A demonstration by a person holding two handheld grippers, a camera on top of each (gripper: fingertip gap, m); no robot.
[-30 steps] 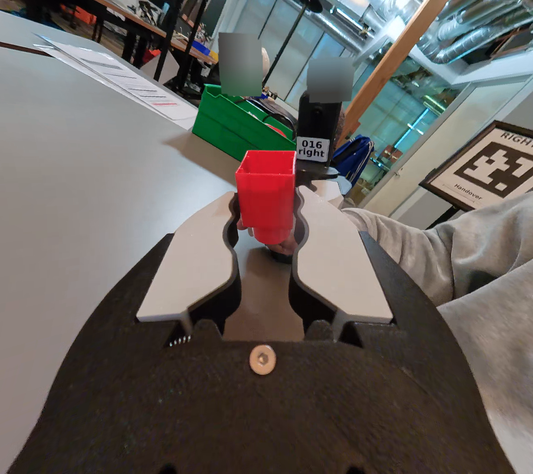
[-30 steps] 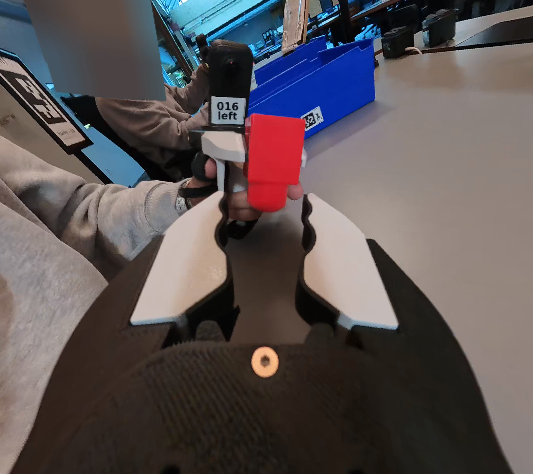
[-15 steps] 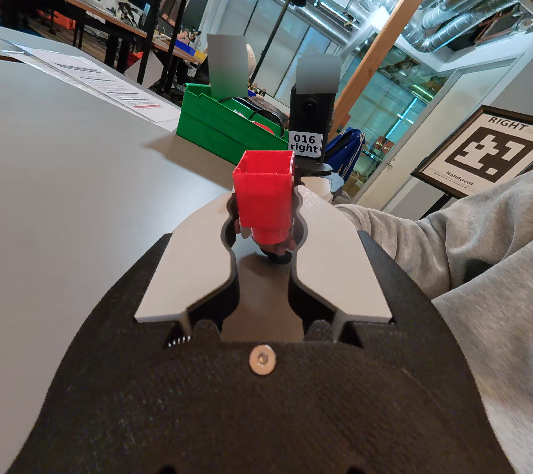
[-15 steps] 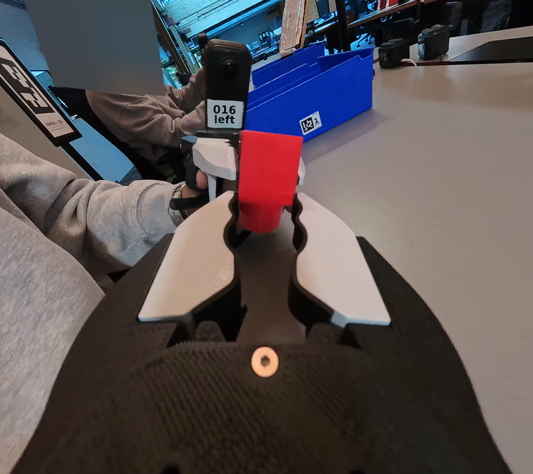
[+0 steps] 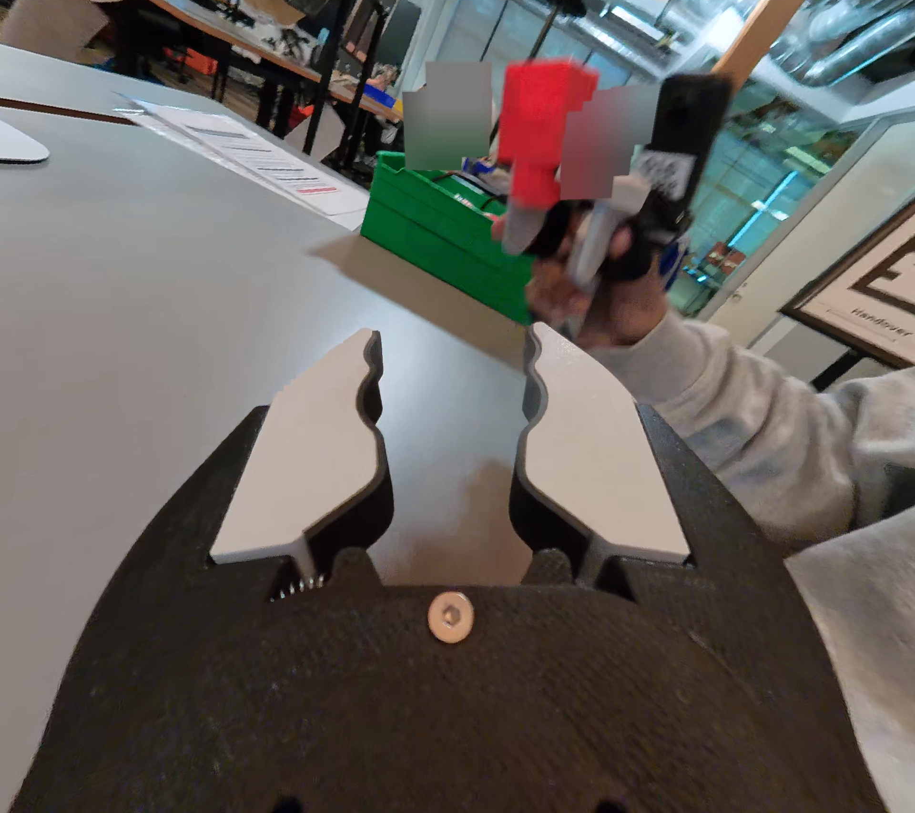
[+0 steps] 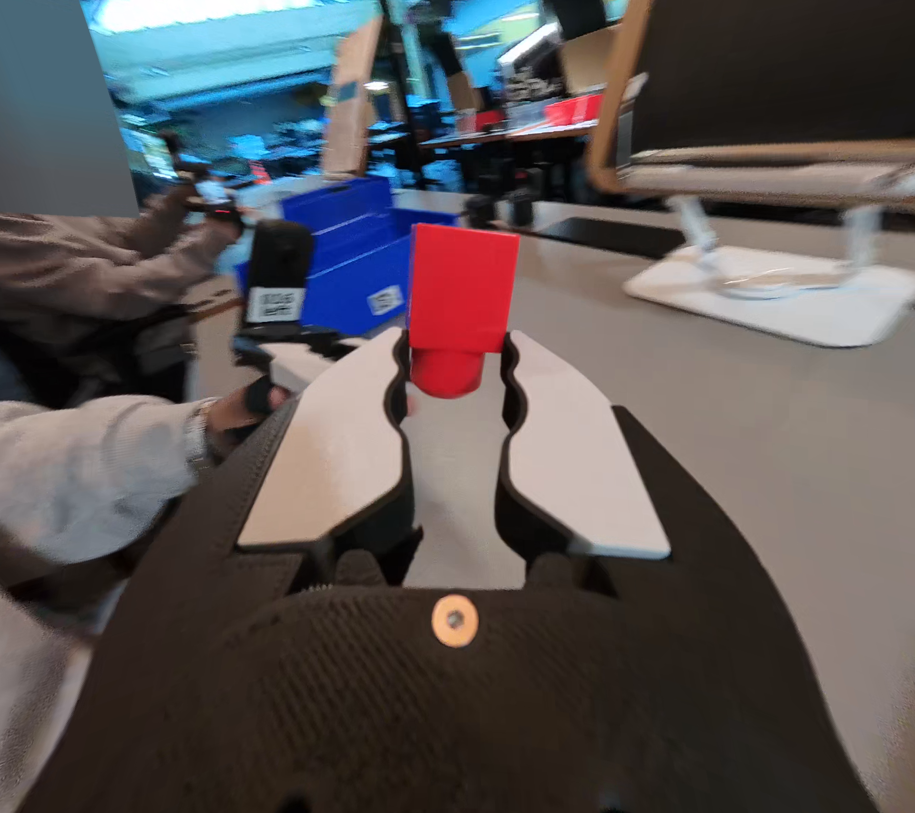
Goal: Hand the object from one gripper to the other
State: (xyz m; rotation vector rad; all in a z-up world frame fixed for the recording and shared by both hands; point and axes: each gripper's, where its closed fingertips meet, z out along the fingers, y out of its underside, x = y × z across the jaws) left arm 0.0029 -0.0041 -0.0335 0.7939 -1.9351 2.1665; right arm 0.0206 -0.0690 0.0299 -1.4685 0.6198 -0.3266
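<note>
The object is a red plastic piece (image 6: 460,294) with a square cup top and a round stem. My right gripper (image 6: 453,343) is shut on its stem and holds it upright above the grey table (image 6: 693,442). In the left wrist view the red piece (image 5: 537,140) shows up and to the right, held by the right gripper (image 5: 554,225), partly behind a blur patch. My left gripper (image 5: 451,343) is open and empty over the table (image 5: 148,294). In the right wrist view the left gripper's black body (image 6: 277,274) is off to the left, apart from the piece.
A green bin (image 5: 435,239) stands on the table beyond my left gripper, with a paper sheet (image 5: 257,155) to its left. A blue bin (image 6: 346,274) stands behind the red piece. A monitor on a white foot (image 6: 772,294) is at the right. A grey sleeve (image 5: 742,432) crosses the right side. Across from one pair of fingers to the other is roughly 9 cm.
My left gripper has opened and let go of the red piece. My right gripper has shut on its stem and carried it up and away. Both views have swung and are blurred.
</note>
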